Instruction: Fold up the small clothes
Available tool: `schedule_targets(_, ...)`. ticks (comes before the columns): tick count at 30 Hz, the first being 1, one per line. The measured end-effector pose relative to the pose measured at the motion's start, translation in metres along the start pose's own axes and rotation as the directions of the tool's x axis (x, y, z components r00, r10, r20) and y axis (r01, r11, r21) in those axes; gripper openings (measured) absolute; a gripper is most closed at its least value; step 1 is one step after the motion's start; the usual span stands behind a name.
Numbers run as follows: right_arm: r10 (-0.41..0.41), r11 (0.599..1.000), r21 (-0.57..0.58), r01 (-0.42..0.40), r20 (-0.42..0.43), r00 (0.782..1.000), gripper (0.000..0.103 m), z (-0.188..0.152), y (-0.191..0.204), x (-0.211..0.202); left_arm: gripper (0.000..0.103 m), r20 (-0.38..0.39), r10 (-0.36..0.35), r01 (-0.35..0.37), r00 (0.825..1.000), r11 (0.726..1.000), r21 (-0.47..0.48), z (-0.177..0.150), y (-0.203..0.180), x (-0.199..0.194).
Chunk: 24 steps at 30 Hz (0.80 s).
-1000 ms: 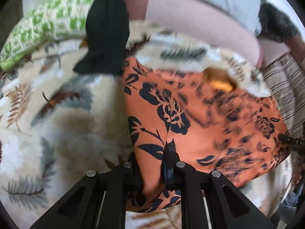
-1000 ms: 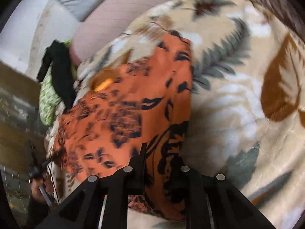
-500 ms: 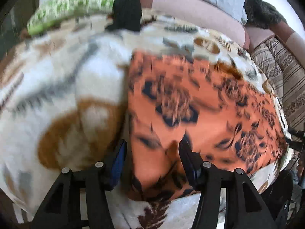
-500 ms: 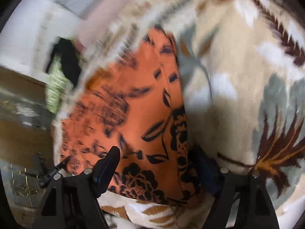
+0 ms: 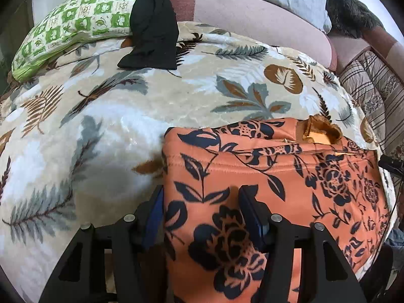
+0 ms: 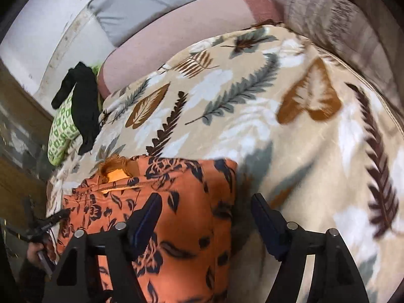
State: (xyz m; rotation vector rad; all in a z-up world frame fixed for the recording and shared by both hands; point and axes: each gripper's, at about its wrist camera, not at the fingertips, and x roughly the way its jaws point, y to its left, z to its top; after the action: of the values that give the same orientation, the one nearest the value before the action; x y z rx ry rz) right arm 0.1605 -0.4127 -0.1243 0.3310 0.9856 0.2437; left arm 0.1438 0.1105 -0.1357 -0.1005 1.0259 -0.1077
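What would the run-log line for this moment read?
stage: fold laid down | left gripper: open, over orange floral garment | right gripper: open, jaws just closing slightly | surface: leaf-print blanket

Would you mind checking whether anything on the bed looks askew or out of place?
One thing: a black garment is draped untidily over the green-checked pillow, its end trailing onto the leaf-print blanket. The orange floral garment lies folded, fairly flat.

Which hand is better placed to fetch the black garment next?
Probably left: the left gripper, jaws just opened astride the orange floral garment's edge, faces the black garment across blanket; the right gripper, likewise, must cross that orange cloth.
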Motion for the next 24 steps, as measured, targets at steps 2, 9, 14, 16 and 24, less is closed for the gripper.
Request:
schedule_targets(2, -0.017, 0.999, -0.039, 0.016, -0.028, 0.999, 0.060, 0.003, 0.004, 0.016, 0.037, -0.013, 0.006, -0.006, 1.000, 1.000, 0.003, 0.002, 0.000, 0.009)
schedule_targets(9, -0.127, 0.977, -0.167, 0.135, 0.060, 0.990, 0.008, 0.008, 0.038, -0.002, 0.006, 0.160, 0.019, -0.029, 0.987, 0.998, 0.060, 0.016, -0.018, -0.040)
schedule_targets(14, -0.152, 0.981, -0.106, 0.161, 0.087, 0.985, 0.009, 0.022, 0.023, 0.004, 0.010, 0.113, 0.109, -0.117, 0.988, 0.991, 0.061, 0.037, -0.012, 0.012)
schedule_targets(16, -0.132, 0.990, -0.046, 0.131, -0.019, 0.991, 0.013, 0.018, 0.002, 0.037, 0.017, -0.013, 0.129, -0.128, 0.992, 0.991, 0.029, 0.035, -0.002, 0.045)
schedule_targets(24, 0.007, 0.997, 0.078, -0.013, 0.076, 0.997, 0.031, -0.026, 0.023, -0.048, 0.047, 0.224, 0.030, -0.020, 0.974, 0.999, -0.049, 0.013, 0.002, -0.061)
